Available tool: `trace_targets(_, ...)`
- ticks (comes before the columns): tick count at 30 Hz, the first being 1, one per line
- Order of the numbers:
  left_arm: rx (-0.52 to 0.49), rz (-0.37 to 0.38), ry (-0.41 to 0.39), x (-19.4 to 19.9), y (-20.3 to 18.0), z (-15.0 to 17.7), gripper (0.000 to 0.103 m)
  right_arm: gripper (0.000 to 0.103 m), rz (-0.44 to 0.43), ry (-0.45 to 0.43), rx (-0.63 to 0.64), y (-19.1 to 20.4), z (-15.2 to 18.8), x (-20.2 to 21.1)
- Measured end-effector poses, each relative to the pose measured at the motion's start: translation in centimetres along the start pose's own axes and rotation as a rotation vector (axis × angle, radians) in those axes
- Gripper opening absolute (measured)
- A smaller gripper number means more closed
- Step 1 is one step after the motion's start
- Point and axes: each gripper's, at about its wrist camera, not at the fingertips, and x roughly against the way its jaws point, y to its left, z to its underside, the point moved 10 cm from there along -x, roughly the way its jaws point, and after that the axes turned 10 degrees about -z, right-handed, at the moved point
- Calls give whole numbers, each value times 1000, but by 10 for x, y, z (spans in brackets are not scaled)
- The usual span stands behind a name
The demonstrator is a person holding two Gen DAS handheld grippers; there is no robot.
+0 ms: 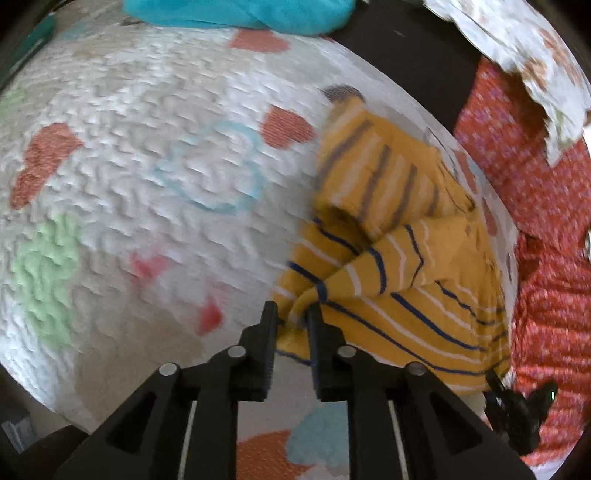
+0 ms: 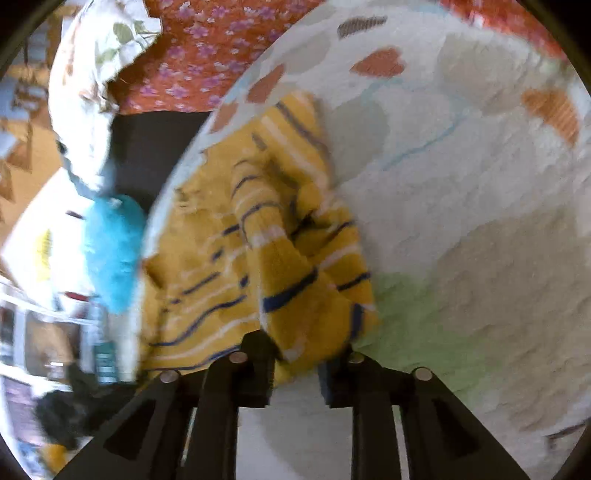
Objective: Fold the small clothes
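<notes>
Mid-fold: both grippers pinched the yellow striped top point(image 1: 399, 266) on the quilted mat point(image 1: 129, 155)
Left hand-held gripper point(image 1: 291, 314) nipped a hem corner; right hand-held gripper point(image 2: 299, 354) clamped a bunched fold. Best to carry both edges level, taut, before laying flat

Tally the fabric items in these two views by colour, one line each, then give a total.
Yellow striped garment: 1
Teal cloth: 1
Red floral fabric: 1
White floral-print fabric: 1
White quilted mat with coloured hearts: 1
Total: 5
Both the left gripper and the right gripper are pinching the yellow garment.
</notes>
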Motion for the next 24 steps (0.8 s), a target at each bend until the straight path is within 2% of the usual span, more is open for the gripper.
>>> trace_targets(2,41,9,-13,3,10,-9,21,36,14,-17,-8,-2,-1,13)
trace_targets(4,84,10,-36,7,18,-19,29,36,42,-52,38,10,-3,30)
trace_targets(7,127,7,-63,13,29,-33,37,36,18,-60,178,59,-4,34)
trace_targets(10,149,29,-73,15,34,-41,41,40,-76,7,274,120,7,3)
trace_targets(13,148,30,-76,13,34,-46,42,41,-156,96,282,167,24,-52)
trace_targets(16,140,-7,-84,12,40,-51,42,41,-130,126,305,188,29,-96)
trace_targets(19,150,5,-80,8,43,-56,42,41,-57,163,344,195,31,-139)
trace_targets(23,186,42,-57,3,47,-63,42,40,-10,232,349,194,35,-175)
trace_targets(24,199,44,-52,2,49,-65,42,24,-6,250,356,195,37,-181)
